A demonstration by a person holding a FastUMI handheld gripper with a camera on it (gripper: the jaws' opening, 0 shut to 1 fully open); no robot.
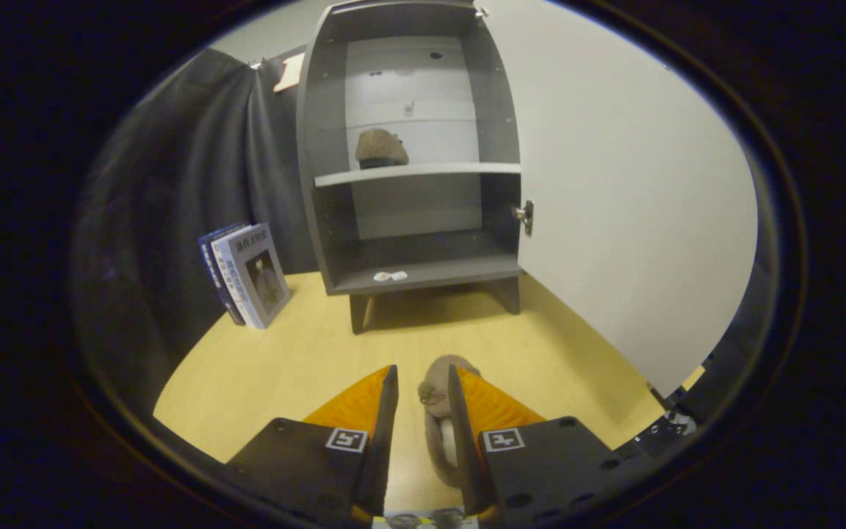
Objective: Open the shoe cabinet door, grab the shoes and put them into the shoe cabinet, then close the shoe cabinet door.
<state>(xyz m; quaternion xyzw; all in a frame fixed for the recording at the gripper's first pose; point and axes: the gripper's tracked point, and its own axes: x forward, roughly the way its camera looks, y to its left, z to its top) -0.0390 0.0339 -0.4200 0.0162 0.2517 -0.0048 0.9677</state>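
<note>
A dark grey shoe cabinet stands on short legs beyond the fingers. Its white door is swung wide open to the right. One brown-grey shoe rests on the middle shelf, toward the left. A second brown-grey shoe lies low between my fingers, toe pointing at the cabinet. It sits against the right finger, and a strip of floor shows between it and the left finger. My gripper is open around this shoe, well short of the cabinet.
Two books lean against the black cloth wall left of the cabinet. A small white scrap lies on the cabinet's bottom board. A yellow wooden surface stretches between the fingers and the cabinet. The open door fences off the right side.
</note>
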